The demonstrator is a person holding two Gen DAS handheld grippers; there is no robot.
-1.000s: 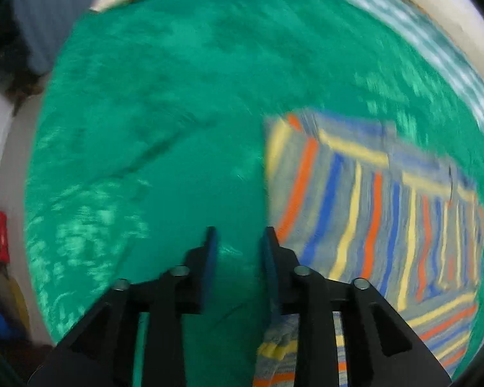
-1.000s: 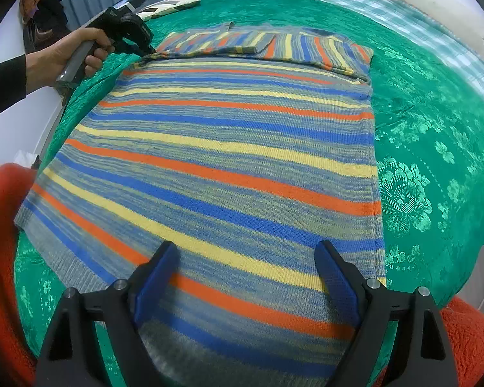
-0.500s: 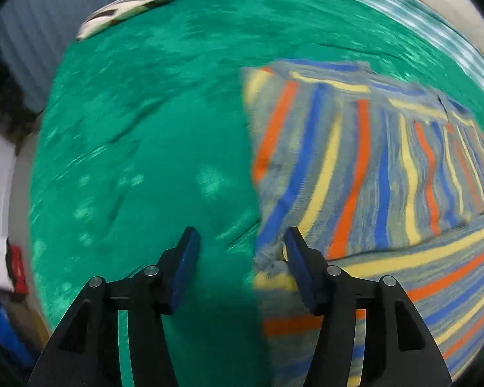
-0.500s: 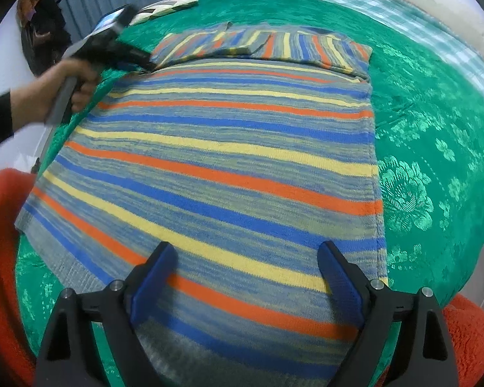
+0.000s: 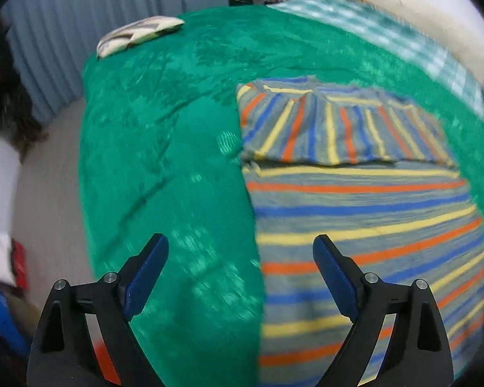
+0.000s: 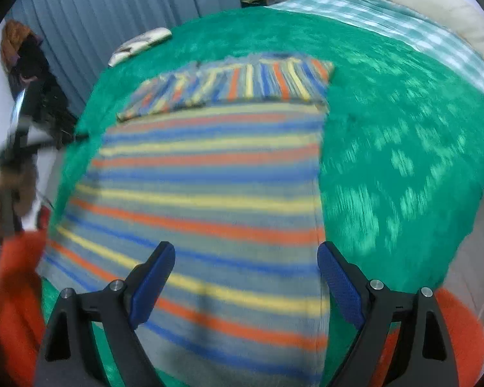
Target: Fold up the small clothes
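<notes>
I judge the folding to be only at its first stage. The striped sweater (image 5: 364, 213) lies flat on the green bedspread (image 5: 164, 148), and one narrow part of it, at the far end from both grippers, is already turned over onto the body: in the left wrist view this folded band (image 5: 335, 132) has its stripes running crosswise to the stripes of the body below it. The rest of the sweater is one open layer, so the main folds are not yet done, as far as I can see.

My left gripper (image 5: 240, 267) is opening its jaws at this moment, and nothing is between them. It hangs over the left edge of the sweater: the right finger is over the striped cloth, the left finger over bare bedspread.

My right gripper (image 6: 246, 274) stands wide and holds nothing. The sweater (image 6: 209, 193) is straight ahead of it and below it, and its right edge runs just inside the right finger.

I think both grippers are placed to take the near side edges for the next fold, but no grasp is made yet. A small folded cloth (image 6: 138, 45) lies far ahead, well apart from the sweater.
</notes>
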